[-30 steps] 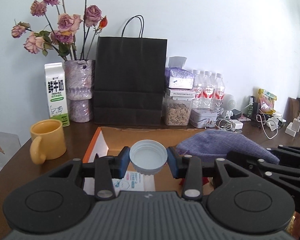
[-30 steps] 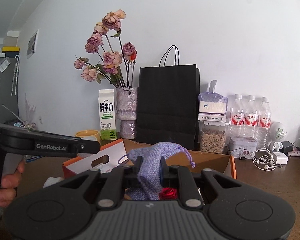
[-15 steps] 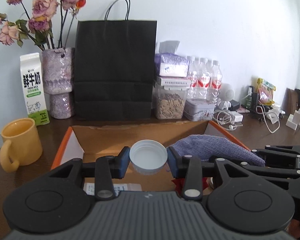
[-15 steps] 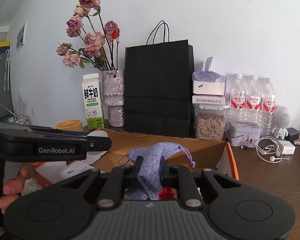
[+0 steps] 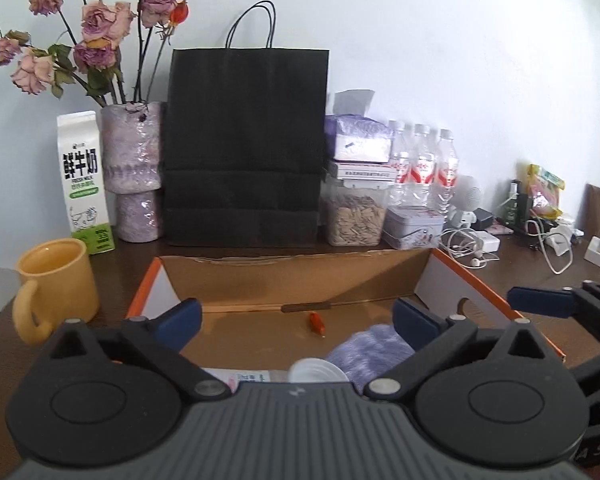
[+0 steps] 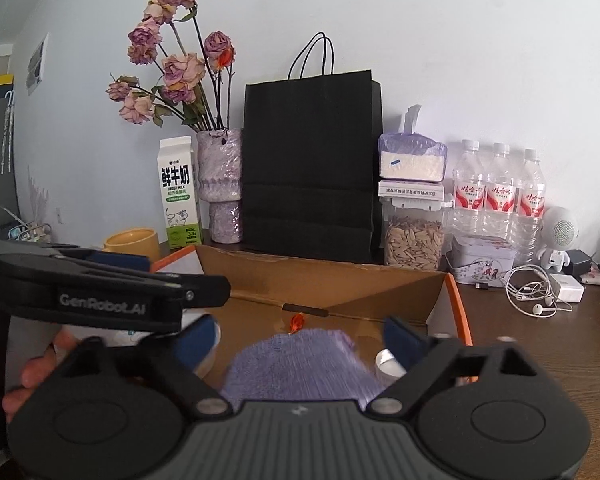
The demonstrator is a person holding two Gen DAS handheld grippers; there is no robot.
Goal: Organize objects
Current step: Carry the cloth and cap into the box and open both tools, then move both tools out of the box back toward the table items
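Note:
An open cardboard box (image 5: 292,280) with orange edges sits on the dark table in front of me; it also shows in the right wrist view (image 6: 340,284). My left gripper (image 5: 298,316) is open above the box, and the white cap (image 5: 318,371) lies in the box below it. My right gripper (image 6: 300,334) is open above the purple knit pouch (image 6: 300,364), which lies in the box; the pouch also shows in the left wrist view (image 5: 370,350). A small orange piece (image 5: 316,322) lies on the box floor.
Behind the box stand a black paper bag (image 5: 246,144), a milk carton (image 5: 84,180), a vase of dried roses (image 5: 134,168), a seed jar (image 5: 354,216), water bottles (image 5: 422,164) and a tin (image 5: 414,226). A yellow mug (image 5: 54,286) stands left. Cables and chargers (image 5: 480,242) lie right.
Both grippers opened. The left let go of the white cap and the right let go of the purple pouch; both now lie in the box.

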